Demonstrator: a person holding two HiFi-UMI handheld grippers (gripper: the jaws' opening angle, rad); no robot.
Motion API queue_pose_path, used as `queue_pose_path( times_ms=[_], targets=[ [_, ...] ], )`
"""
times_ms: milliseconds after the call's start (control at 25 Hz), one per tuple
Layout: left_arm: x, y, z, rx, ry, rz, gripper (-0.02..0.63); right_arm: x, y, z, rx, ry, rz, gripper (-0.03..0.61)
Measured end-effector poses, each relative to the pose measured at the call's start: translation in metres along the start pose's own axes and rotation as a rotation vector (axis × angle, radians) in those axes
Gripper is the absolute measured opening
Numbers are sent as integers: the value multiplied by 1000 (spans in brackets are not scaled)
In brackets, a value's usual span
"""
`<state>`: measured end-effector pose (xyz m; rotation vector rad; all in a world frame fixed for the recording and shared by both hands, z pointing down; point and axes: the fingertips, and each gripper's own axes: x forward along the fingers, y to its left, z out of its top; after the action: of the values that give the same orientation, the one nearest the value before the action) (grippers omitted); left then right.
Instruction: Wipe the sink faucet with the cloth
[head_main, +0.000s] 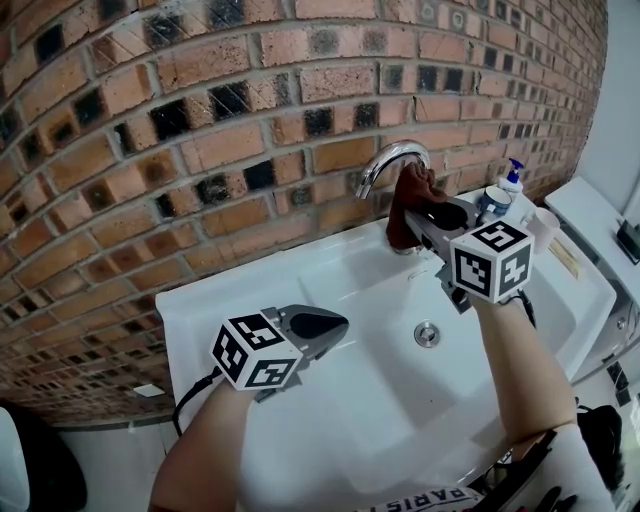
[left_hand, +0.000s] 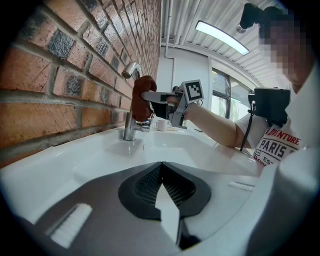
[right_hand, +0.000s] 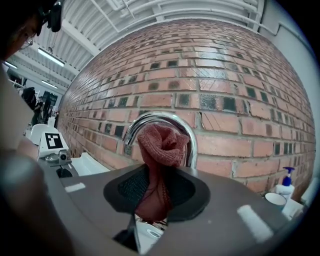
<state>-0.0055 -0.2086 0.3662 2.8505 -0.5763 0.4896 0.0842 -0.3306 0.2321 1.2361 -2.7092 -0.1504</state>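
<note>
A curved chrome faucet (head_main: 392, 158) rises from the back of the white sink (head_main: 250, 300), against the brick wall. A reddish-brown cloth (head_main: 405, 195) is pressed to the faucet's neck below the arch, with my right gripper (head_main: 415, 213) shut on it. In the right gripper view the cloth (right_hand: 159, 145) bunches up between the jaws in front of the faucet (right_hand: 167, 120). My left gripper (head_main: 325, 322) hovers over the sink's left part, shut and holding nothing. The left gripper view shows the faucet (left_hand: 130, 107), the cloth (left_hand: 143, 97) and my right gripper (left_hand: 152, 96) farther along the wall.
The drain (head_main: 427, 333) lies in the basin below my right arm. A soap pump bottle (head_main: 512, 180) and a white cup (head_main: 545, 226) stand on the sink's right back corner. A white toilet tank (head_main: 600, 215) is at the far right.
</note>
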Motion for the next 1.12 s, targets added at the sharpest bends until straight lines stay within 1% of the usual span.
queue_pose_path(
  times_ms=[240,440,880,1120],
  targets=[
    [0,0,0,0,-1,2,0,12,-12,-20,-31,68,-37,95],
    [-1,0,0,0,-1,2,0,16,-20,-33,-21,116,-59,95],
    [0,0,0,-1,0,2,0,18,-25,-36,-23,136,-80,95],
    [-1,1,0,0,-1,2,0,18,-28,-29,-23,130,-93,95]
  ],
)
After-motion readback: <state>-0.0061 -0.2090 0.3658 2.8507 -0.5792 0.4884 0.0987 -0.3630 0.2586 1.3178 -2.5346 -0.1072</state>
